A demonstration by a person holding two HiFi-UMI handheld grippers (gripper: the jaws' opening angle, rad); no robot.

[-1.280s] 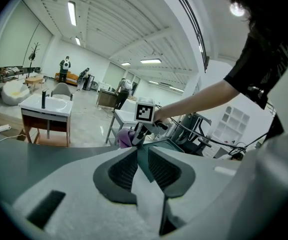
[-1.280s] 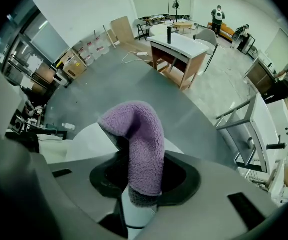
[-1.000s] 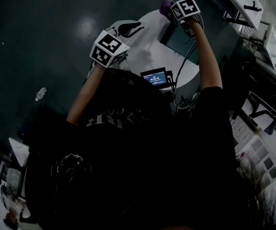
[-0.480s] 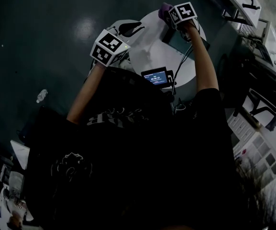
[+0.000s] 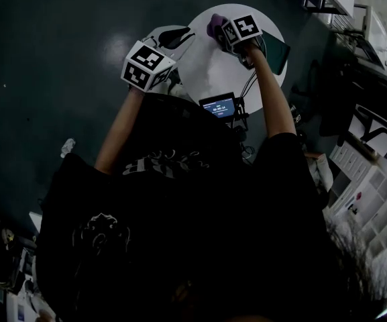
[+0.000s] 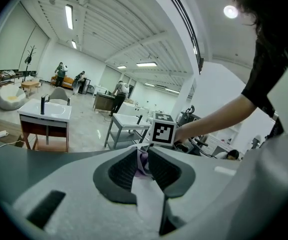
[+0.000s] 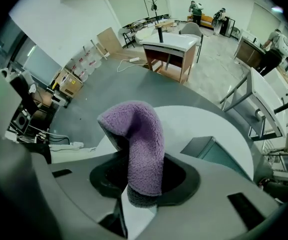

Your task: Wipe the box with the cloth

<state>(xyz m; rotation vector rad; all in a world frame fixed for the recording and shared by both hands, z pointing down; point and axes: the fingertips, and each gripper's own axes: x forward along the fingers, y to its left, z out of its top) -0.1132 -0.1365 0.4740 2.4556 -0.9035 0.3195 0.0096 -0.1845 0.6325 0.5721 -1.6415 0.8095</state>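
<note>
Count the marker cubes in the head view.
2: one marker cube on the left claw, beside the round table; the other on the right claw, over it.

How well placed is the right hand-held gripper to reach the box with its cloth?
Probably yes: the right hand-held gripper is shut on the purple cloth over the round table, and the box lies on that table off to its right, with nothing visible between them.

Dim head view; bright, fisheye-warped gripper views.
</note>
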